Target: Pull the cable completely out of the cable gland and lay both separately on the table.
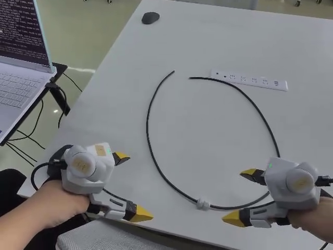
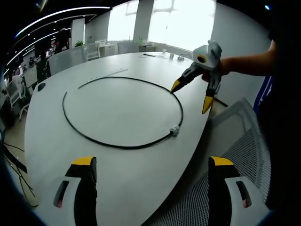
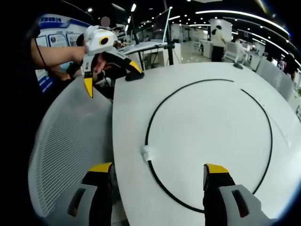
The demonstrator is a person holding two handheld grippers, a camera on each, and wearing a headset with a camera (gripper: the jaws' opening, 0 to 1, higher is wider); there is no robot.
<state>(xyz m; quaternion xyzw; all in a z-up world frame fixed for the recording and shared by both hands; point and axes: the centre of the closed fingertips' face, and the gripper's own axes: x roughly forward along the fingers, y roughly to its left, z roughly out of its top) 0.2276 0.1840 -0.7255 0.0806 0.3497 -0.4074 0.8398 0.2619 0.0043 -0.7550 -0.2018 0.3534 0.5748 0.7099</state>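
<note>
2 pairs of jaws gape; left gripper (image 1: 136, 185) and right gripper (image 1: 235, 196) flank the cable gland (image 1: 202, 203) on its looped cable (image 1: 148, 130) at the surface's (image 1: 208, 130) near edge.

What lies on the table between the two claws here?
The small white cable gland, threaded on the thin black cable, lies between the left claw and right claw, touching neither; the head view shows it.

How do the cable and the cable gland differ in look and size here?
The cable is black, the cable gland white. The cable is long and sweeps an open loop; the cable gland is a small collar threaded on it. Both lie on the table, the left gripper and right gripper open, clear of them.
</note>
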